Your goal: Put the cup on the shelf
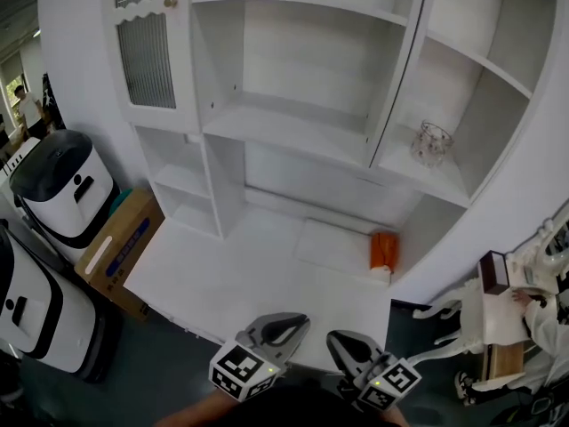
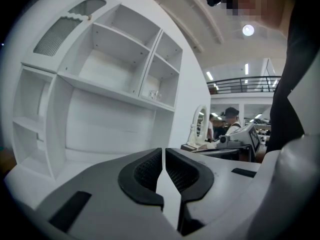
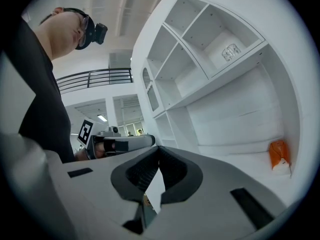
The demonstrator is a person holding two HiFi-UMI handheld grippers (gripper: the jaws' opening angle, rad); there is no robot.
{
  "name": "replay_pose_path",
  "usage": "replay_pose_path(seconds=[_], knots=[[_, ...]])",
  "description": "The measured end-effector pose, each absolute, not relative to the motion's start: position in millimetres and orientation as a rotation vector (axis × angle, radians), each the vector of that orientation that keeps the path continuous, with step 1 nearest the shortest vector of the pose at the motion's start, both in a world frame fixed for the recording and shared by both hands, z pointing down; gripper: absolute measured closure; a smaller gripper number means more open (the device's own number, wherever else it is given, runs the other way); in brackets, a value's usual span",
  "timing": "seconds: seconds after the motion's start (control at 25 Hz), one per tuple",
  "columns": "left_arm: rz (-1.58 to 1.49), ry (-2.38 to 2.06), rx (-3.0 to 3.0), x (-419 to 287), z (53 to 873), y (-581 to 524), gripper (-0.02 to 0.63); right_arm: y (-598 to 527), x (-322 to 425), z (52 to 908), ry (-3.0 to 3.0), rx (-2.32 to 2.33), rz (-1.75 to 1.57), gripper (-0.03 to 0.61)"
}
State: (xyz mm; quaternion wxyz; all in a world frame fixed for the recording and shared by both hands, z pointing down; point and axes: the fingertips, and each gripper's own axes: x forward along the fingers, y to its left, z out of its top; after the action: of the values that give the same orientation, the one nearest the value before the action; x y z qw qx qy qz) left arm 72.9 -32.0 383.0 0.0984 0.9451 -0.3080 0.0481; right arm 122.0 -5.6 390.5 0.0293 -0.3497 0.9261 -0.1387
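A clear glass cup (image 1: 432,142) stands upright on the lower right shelf of the white shelf unit (image 1: 293,123). It shows small and far off in the left gripper view (image 2: 154,94) and in the right gripper view (image 3: 230,52). Both grippers hang low in front of the desk's near edge, well away from the cup. My left gripper (image 1: 284,326) (image 2: 163,151) has its jaws together with only a thin slit between the pads and nothing in it. My right gripper (image 1: 342,343) (image 3: 158,150) is shut too, its tips touching, empty.
An orange packet (image 1: 383,250) (image 3: 279,155) lies at the right end of the white desk top (image 1: 249,274). White machines (image 1: 62,185) and a cardboard box (image 1: 120,243) stand at the left. A glazed cabinet door (image 1: 147,47) hangs upper left. A person (image 1: 538,314) sits at the right.
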Motion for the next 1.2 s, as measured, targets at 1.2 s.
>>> replay_pose_path(seconds=[1.2], knots=[[0.136, -0.877, 2.789, 99.0, 382.6, -45.2, 0.583, -20.4, 159.9, 391.7, 2.837, -1.174, -0.353, 0.563]])
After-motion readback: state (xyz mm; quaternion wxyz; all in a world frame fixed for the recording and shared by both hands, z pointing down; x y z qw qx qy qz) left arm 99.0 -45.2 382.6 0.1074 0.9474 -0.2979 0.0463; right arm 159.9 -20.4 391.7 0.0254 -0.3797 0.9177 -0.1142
